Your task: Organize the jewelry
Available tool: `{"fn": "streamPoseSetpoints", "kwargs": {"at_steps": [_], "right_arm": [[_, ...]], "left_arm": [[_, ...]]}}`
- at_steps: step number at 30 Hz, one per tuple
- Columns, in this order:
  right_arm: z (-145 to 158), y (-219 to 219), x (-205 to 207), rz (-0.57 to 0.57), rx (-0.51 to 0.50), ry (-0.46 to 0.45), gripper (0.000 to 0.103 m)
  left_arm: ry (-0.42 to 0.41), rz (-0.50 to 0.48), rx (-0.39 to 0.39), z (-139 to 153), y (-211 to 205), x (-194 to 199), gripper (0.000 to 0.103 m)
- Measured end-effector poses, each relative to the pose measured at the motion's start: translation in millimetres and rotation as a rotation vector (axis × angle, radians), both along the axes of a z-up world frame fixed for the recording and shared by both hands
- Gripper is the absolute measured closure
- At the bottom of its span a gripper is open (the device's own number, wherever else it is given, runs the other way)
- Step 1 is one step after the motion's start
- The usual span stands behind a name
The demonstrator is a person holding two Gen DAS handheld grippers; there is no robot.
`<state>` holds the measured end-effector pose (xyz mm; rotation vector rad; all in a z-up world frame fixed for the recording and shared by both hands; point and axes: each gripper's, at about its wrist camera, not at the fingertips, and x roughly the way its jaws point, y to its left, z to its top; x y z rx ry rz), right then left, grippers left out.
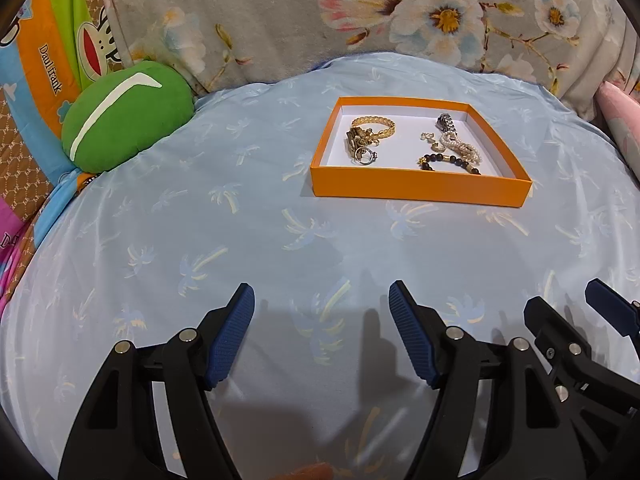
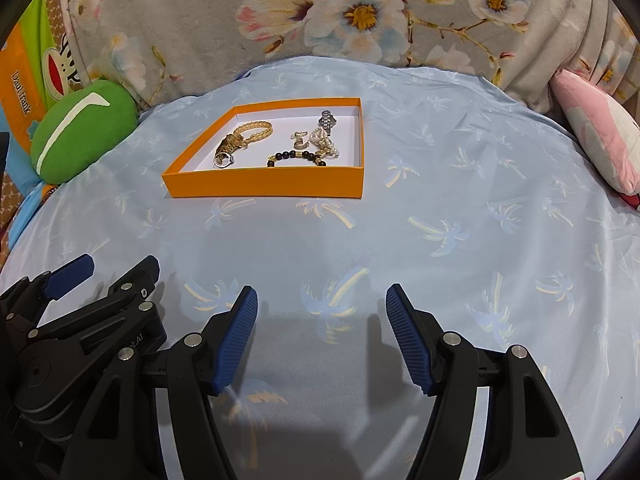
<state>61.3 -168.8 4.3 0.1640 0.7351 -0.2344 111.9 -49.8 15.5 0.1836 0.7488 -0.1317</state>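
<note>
Both tools, left tool and right tool, gape empty above the blue palm-print bedsheet. All jewelry seems to sit in the flat orange cardboard box; tidying looks done, or untangling comes next.

Cloth, card, metal and ribbed plastic

The bedsheet is thin, smooth cloth with a faint sheen; near its far edge the orange box looks like matt card with a white paper-like lining. Inside it the gold chain bracelet and silver ring are shiny metal, and the dark bead bracelet is dull. The green cushion at the far left corner is fuzzy plush. The left gripper and right gripper are matt black plastic with ribbed blue pads.
</note>
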Motion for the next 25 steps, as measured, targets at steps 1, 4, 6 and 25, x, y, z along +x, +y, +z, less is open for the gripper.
{"fn": "streamPoseSetpoints", "kwargs": {"at_steps": [1,4,6,25], "right_arm": [[-0.1,0.0,0.1,0.0,0.0,0.0,0.037],[0.0,0.1,0.0,0.0,0.0,-0.001,0.037],[-0.3,0.1,0.1,0.0,0.001,0.0,0.037],[0.2,0.1,-0.1,-0.001,-0.002,0.001,0.037]], "left_arm": [[0.0,0.0,0.0,-0.1,0.1,0.0,0.036],[0.0,0.0,-0.001,-0.1,0.1,0.1,0.036],[0.0,0.0,0.001,-0.1,0.1,0.0,0.036],[-0.003,0.005,0.009,1.1,-0.6,-0.1,0.036]]}}
